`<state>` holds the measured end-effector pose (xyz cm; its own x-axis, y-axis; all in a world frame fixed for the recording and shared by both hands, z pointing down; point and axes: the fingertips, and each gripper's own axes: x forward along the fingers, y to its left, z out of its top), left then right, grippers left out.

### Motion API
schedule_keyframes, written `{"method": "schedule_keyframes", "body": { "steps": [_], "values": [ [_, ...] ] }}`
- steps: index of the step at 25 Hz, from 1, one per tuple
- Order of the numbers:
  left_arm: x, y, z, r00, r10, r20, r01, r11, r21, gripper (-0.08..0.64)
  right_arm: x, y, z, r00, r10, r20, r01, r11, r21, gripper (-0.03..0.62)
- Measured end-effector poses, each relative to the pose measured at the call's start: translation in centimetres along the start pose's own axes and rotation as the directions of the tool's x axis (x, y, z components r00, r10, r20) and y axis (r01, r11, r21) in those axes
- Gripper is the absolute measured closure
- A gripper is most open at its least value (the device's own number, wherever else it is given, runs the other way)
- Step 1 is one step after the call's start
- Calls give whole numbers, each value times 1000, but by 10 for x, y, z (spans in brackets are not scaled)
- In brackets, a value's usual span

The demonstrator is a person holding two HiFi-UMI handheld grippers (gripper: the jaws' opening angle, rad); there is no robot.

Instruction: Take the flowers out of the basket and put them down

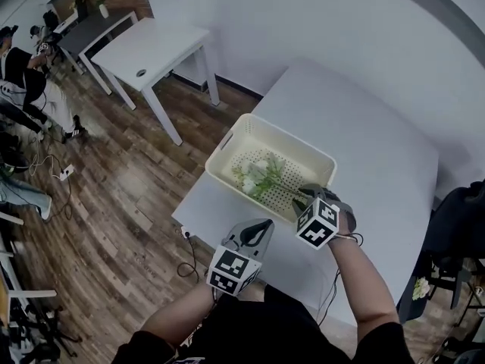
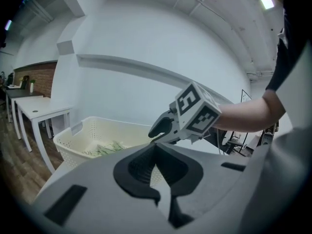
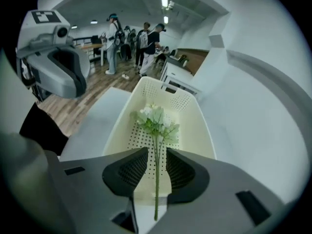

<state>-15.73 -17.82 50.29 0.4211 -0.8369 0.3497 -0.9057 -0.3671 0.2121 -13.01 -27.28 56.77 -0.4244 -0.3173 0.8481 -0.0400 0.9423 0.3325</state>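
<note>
Fingers (image 3: 124, 172) of right gripper (image 3: 157, 152) straddle flowers (image 3: 156, 117) stem, covering basket (image 3: 204, 130) near end.

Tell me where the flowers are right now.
The flowers lie inside the cream basket on the white table, centre of the head view; their stem runs between the parted jaws of the right claw.

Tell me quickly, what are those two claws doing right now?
Left gripper shut, empty. Right gripper open, jaws astride the stem. Flowers lying in the basket. Nothing in the way.
</note>
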Motion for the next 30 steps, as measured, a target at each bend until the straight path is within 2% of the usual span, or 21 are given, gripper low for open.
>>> {"method": "schedule_keyframes", "body": {
  "steps": [2,7,11,18,20,25,30],
  "values": [
    [2,-1,-3,1000,-1,-9,1,1000,9,554,17,-1,-5,997,28,-67,-32,998,-60,482],
    [6,-1,-10,1000,1,-24,-1,1000,15,554,53,-1,-13,980,104,-172,-120,989,-82,477],
    [7,2,-16,999,5,-41,-4,1000,20,554,73,-2,-20,967,102,-233,-133,983,-124,476],
    [9,13,-24,998,0,-57,-1,1000,-12,554,98,-1,-28,943,98,-317,-163,969,-185,477],
    [10,17,-25,998,0,-59,-1,1000,-20,554,103,-2,-28,939,96,-329,-168,966,-199,479],
    [7,25,-29,998,3,-61,-5,999,-35,554,106,-3,-27,934,101,-344,-180,962,-206,532],
    [2,30,-28,999,5,-53,-8,999,-52,554,102,-12,-22,951,60,-303,-126,971,-202,565]
  ]
}}
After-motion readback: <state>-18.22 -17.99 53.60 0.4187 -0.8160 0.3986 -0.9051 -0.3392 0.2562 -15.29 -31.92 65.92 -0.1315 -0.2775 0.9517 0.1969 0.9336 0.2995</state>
